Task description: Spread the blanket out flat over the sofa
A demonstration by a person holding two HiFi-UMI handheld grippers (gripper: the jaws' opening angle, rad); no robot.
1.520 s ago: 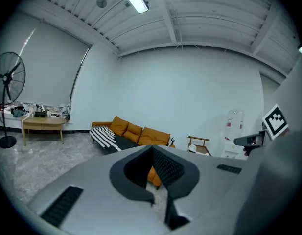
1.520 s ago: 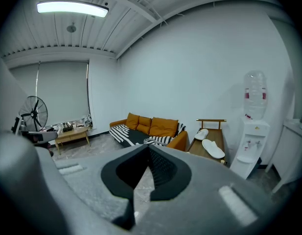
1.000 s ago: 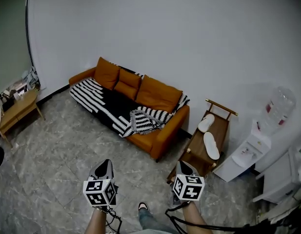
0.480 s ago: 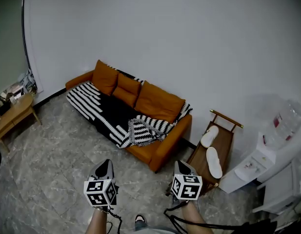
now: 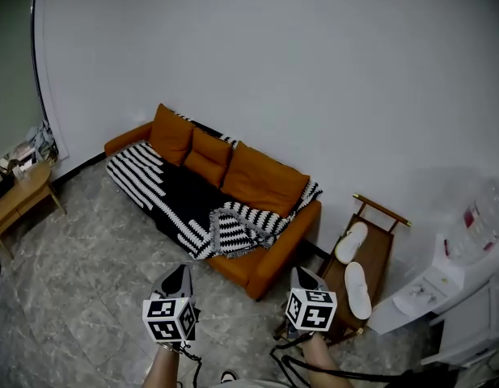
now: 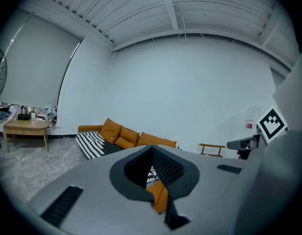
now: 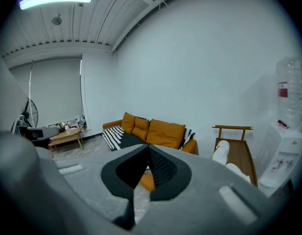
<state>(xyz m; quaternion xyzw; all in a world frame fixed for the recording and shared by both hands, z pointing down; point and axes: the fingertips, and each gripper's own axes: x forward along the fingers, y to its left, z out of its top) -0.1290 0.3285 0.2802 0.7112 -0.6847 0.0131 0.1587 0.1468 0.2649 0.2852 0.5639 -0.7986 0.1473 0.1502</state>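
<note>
The sofa stands ahead of both grippers, well apart from them, across bare floor. The left gripper has its jaws closed on nothing, and the right gripper likewise has its jaws together and empty.

The blanket lies on the sofa's seat, its long axis running along the sofa's length. At the sofa's left end it lies fairly flat, in black and white stripes, up to the armrest. Toward the sofa's right end it is rumpled into a heap that hangs over the seat's front edge, and a further strip shows over the sofa's back behind the right cushion.

The heap sits roughly between the two grippers' lines of approach. The left gripper points almost straight at it, while the right one lines up nearer the sofa's right front corner. The heap looks like the part that needs pulling out toward the sofa's bare right end.
</note>
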